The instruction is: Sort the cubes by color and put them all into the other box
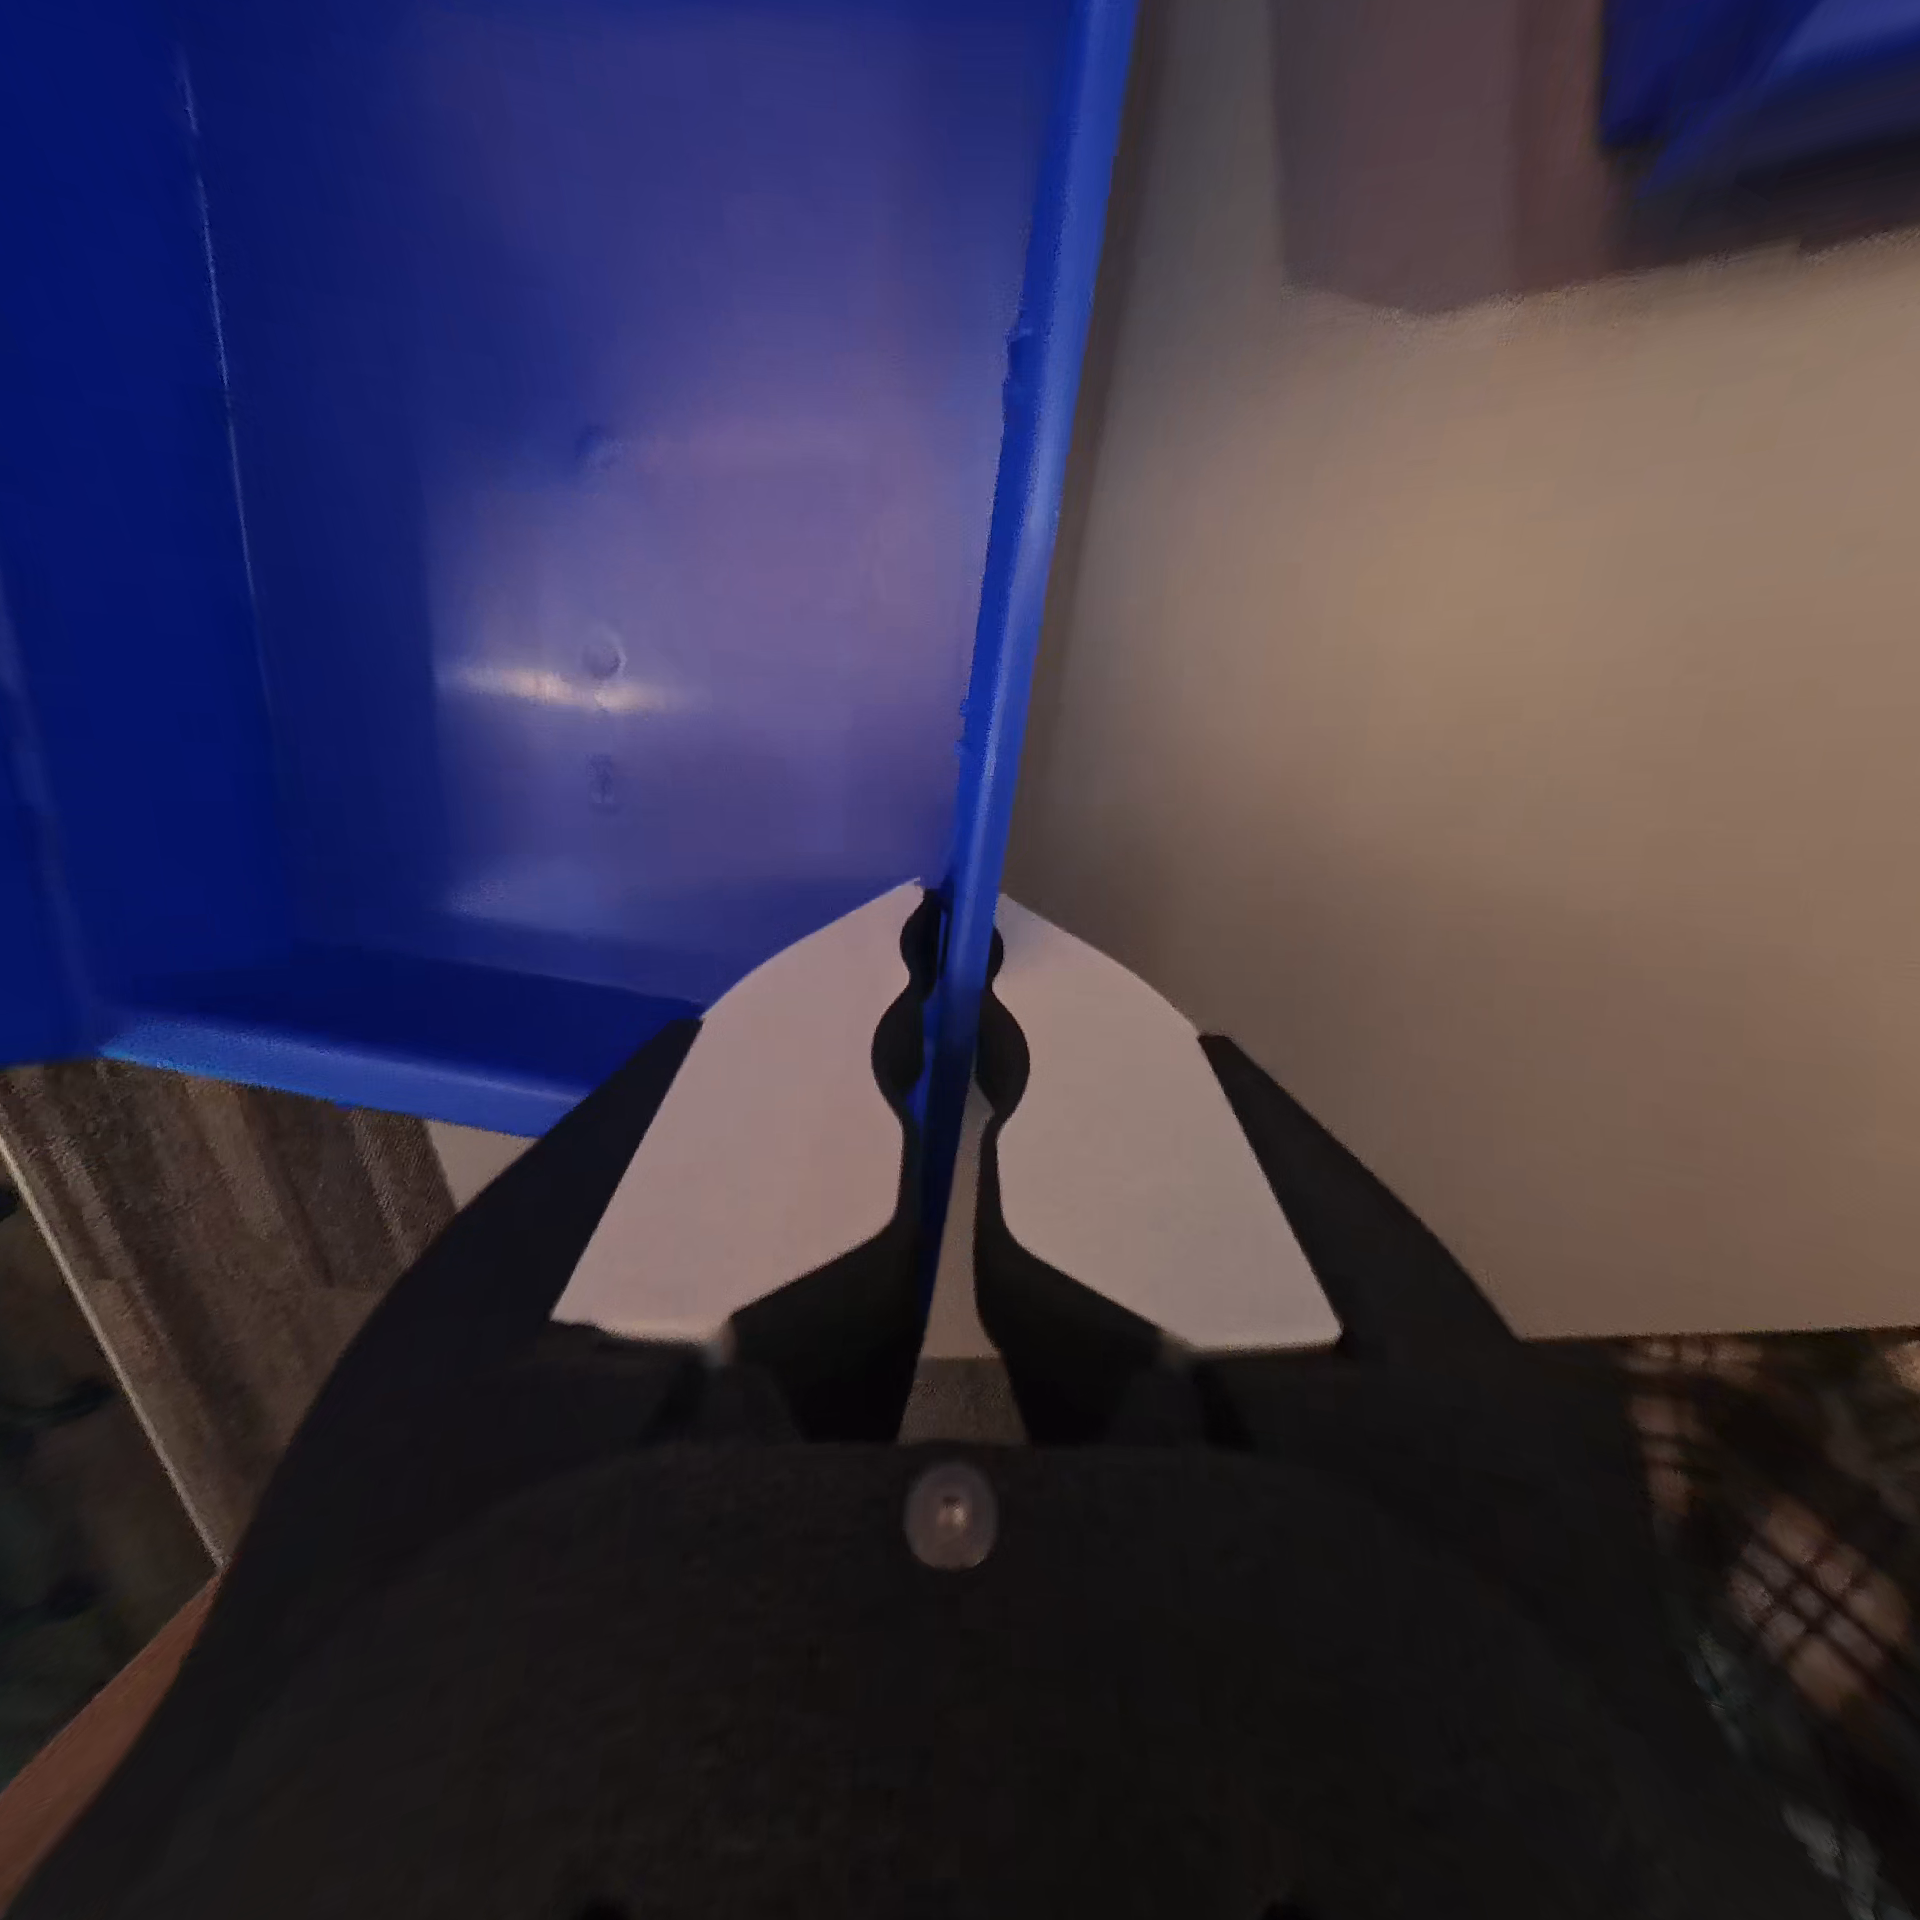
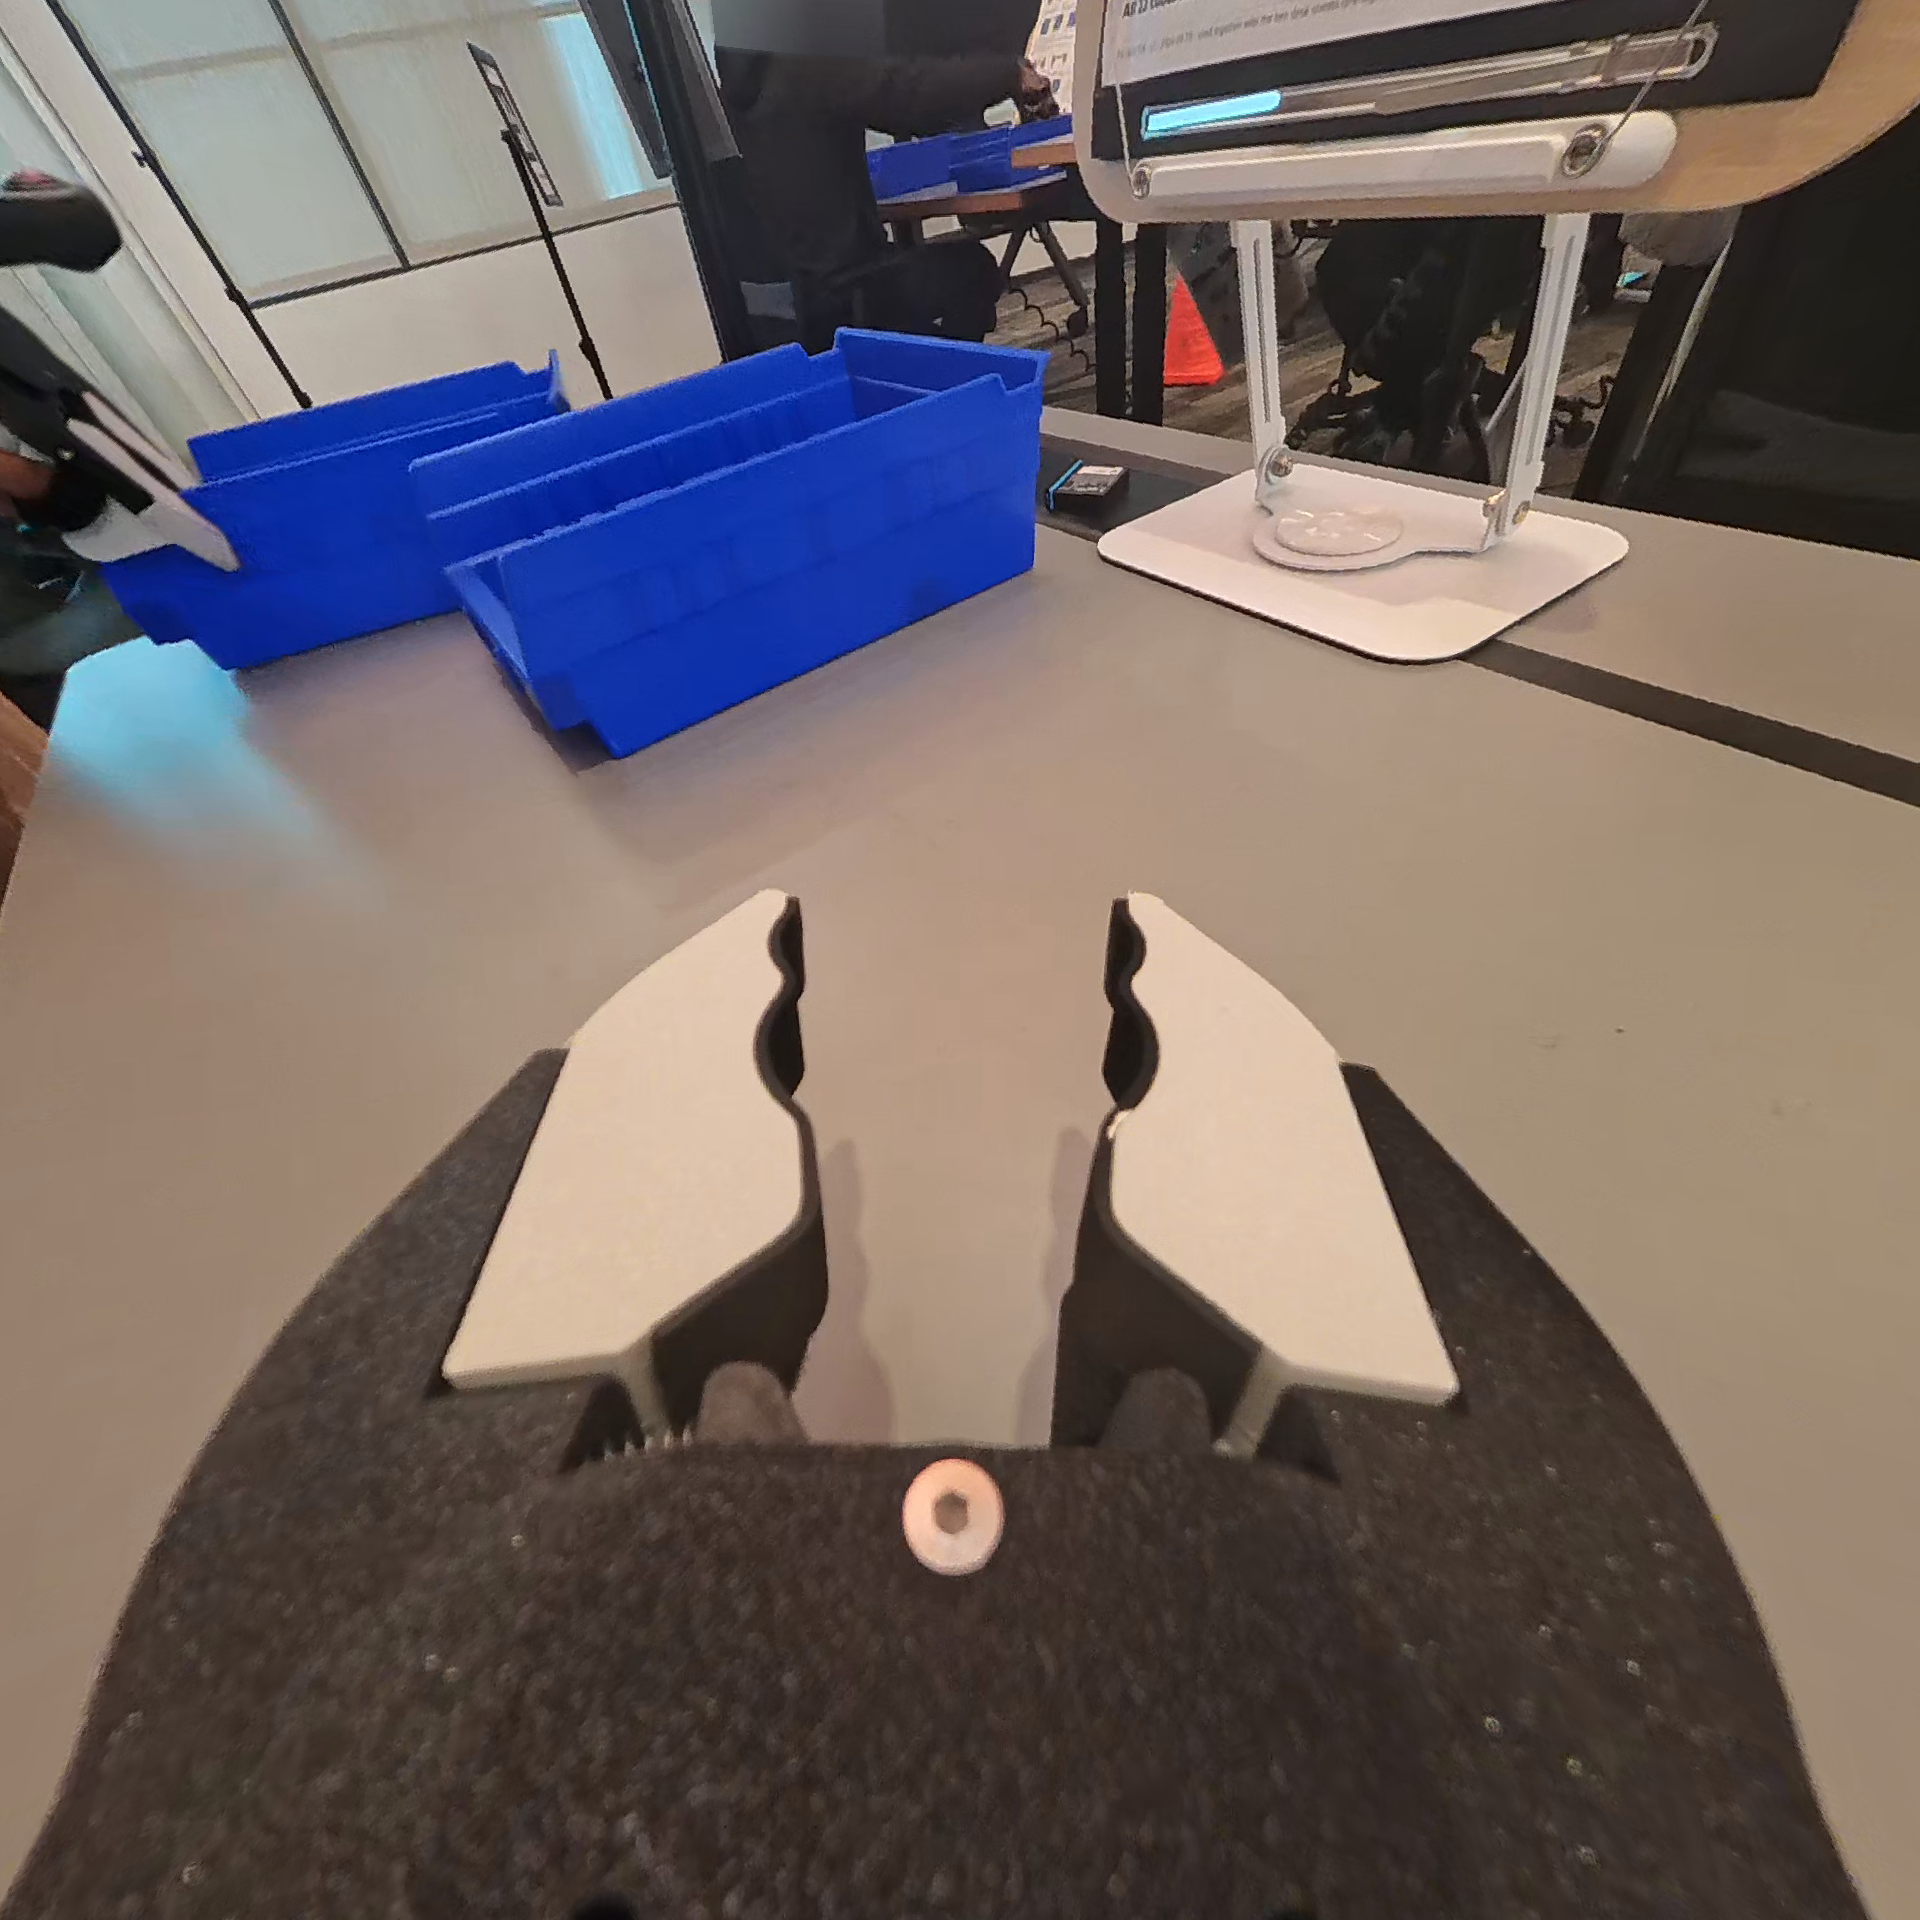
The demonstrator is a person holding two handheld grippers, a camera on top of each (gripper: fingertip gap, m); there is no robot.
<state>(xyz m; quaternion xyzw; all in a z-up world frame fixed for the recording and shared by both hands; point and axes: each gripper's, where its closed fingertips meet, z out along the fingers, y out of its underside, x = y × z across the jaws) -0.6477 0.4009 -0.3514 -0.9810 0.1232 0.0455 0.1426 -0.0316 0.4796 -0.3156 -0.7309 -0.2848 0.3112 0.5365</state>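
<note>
Two grippers, two different states: the left gripper [image 1: 951, 940] is clenched on the thin side wall of a blue box [image 1: 520, 499], one finger inside the wall and one outside, gripping near the box's near corner. Through the left wrist camera the box's bare blue floor fills the upper left, and no cubes show in the part seen. To the wall's right lies the pale grey table [image 1: 1455, 831], blurred.

The right gripper [image 2: 956, 997] hangs released, its white-topped fingers [image 2: 665, 1132] spread wide over bare table [image 2: 1143, 810] with nothing between them. Well ahead and to its left, toward the table's far left corner, stand two blue boxes side by side, the nearer box [image 2: 769, 571] and the farther box [image 2: 312, 530]; the left gripper [image 2: 156, 499] meets the farther one at its left end. Near the table's far edge stand a white stand [image 2: 1361, 561] and a small dark device [image 2: 1086, 485].
</note>
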